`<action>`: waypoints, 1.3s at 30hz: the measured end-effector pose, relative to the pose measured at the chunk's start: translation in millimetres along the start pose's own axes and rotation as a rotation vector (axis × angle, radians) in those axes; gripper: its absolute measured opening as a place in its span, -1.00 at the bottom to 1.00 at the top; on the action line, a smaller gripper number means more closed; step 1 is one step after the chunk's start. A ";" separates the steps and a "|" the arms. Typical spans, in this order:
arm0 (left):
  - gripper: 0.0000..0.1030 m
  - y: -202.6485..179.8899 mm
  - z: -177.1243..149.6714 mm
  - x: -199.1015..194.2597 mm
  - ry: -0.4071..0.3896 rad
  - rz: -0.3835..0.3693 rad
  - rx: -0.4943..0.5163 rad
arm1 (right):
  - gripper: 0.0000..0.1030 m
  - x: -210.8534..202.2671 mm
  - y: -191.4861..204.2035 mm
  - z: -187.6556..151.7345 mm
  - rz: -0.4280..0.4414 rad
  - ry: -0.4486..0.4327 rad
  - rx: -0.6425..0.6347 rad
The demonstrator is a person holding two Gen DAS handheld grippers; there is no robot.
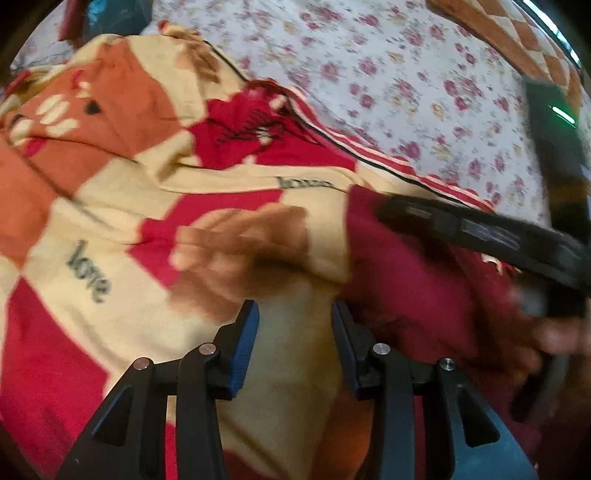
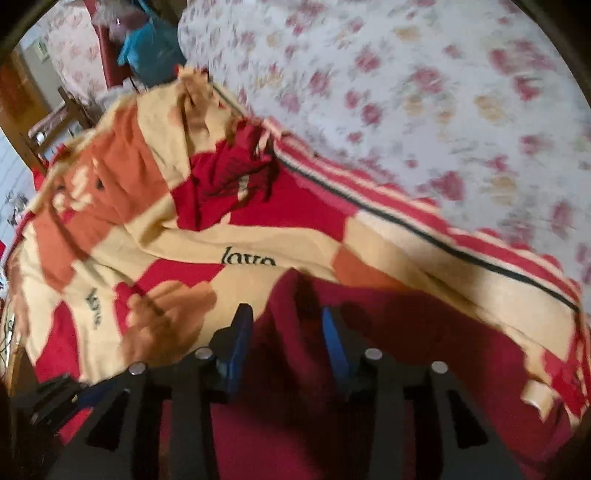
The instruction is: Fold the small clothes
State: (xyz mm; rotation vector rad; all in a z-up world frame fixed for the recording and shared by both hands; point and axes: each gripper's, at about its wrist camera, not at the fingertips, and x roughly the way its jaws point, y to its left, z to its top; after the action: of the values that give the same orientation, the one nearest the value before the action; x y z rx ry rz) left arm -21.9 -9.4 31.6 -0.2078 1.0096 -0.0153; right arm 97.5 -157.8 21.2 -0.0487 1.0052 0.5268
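Note:
A dark red small garment (image 2: pixel 388 350) lies crumpled on a patchwork blanket (image 2: pixel 155 236) of cream, red and orange squares printed with "love". In the right wrist view a raised fold of the garment stands between my right gripper's (image 2: pixel 286 328) blue pads (image 2: pixel 332 336), which stand apart from it. In the left wrist view my left gripper (image 1: pixel 295 332) hovers open over cream blanket just left of the garment (image 1: pixel 406 280), with nothing pinched. The right gripper (image 1: pixel 480 229) crosses that view at the right as a black bar, a hand (image 1: pixel 557 336) behind it.
The blanket lies on a bed with a white floral sheet (image 1: pixel 406 74) stretching to the far right. An orange-and-white checked cloth (image 1: pixel 517 33) sits at the far corner. A teal cloth (image 2: pixel 147 48) and wooden furniture (image 2: pixel 55 122) stand beyond the bed's left end.

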 end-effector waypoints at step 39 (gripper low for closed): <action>-0.52 -37.0 2.5 -2.5 -0.108 0.099 0.066 | 0.14 -120.1 -98.4 -155.2 -0.320 -0.024 0.340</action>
State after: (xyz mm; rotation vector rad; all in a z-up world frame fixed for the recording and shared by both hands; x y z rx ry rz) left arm -18.0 -45.0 41.7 -0.0973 0.9093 0.0518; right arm -32.5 -334.6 14.7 0.0980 1.0284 0.0605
